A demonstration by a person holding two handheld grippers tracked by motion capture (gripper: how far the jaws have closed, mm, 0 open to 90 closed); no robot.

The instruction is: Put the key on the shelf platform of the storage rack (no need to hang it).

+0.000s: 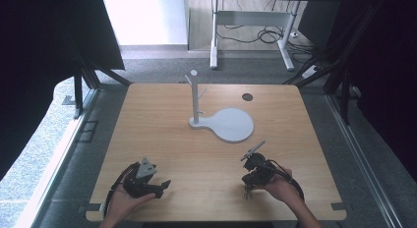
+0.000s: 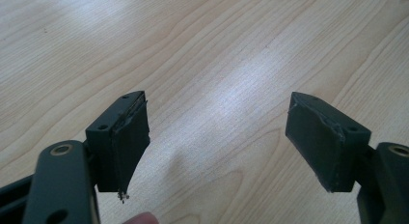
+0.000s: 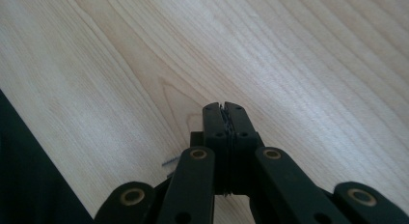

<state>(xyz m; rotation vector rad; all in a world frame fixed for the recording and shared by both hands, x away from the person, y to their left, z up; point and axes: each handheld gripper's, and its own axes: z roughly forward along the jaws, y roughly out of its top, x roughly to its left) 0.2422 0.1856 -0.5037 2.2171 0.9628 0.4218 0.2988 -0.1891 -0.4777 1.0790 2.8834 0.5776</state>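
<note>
A white stand [image 1: 196, 99] with short pegs rises from a flat round white base [image 1: 231, 125] at the middle of the wooden table [image 1: 162, 115]. My left gripper [image 1: 158, 187] rests near the table's front left, held in a hand. In the left gripper view my left gripper [image 2: 217, 137] is open, with bare wood between its pads. My right gripper [image 1: 247, 185] sits at the front right in the other hand. The right gripper view has my right gripper [image 3: 224, 107] shut, pads pressed together with nothing between them.
A small dark round hole [image 1: 247, 97] marks the table's far right. The table's near edge [image 3: 43, 151] runs close beside the right gripper. Beyond the table stand desk legs [image 1: 214, 36] with cables on the floor, and dark curtains flank both sides.
</note>
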